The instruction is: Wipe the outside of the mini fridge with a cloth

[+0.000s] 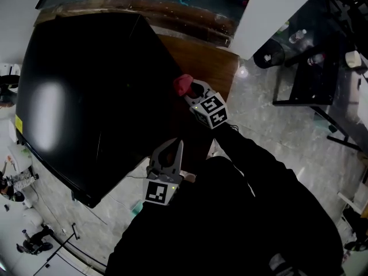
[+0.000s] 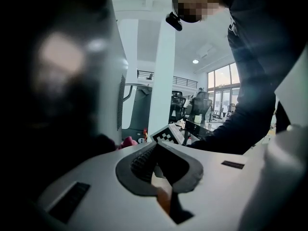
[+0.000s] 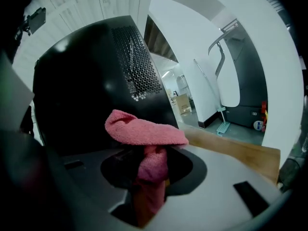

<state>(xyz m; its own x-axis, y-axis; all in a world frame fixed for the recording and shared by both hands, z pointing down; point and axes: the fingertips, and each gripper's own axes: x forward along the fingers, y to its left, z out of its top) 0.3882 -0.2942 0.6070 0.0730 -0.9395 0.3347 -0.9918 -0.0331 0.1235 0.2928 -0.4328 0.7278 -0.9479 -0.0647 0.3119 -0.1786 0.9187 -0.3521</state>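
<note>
The black mini fridge (image 1: 86, 91) stands on a wooden table (image 1: 201, 56) and fills the left of the head view. My right gripper (image 1: 192, 91) is shut on a pink cloth (image 1: 183, 85), which sits against the fridge's right side near its rear edge. In the right gripper view the cloth (image 3: 144, 129) bunches over the right gripper (image 3: 151, 165), in front of the fridge's dark wall (image 3: 82, 90) and its vent grille (image 3: 137, 61). My left gripper (image 1: 179, 145) hangs shut and holding nothing, just below the fridge's near corner. The left gripper (image 2: 155, 147) view shows the fridge (image 2: 43, 81) as a dark blur on the left.
A white pillar (image 1: 276, 10) rises behind the table. A dark desk (image 1: 310, 68) with bottles stands at the right over the tiled floor (image 1: 270, 131). Clutter and a cable lie on the floor at the lower left (image 1: 29, 211). The person's dark sleeve (image 1: 259, 171) fills the lower middle.
</note>
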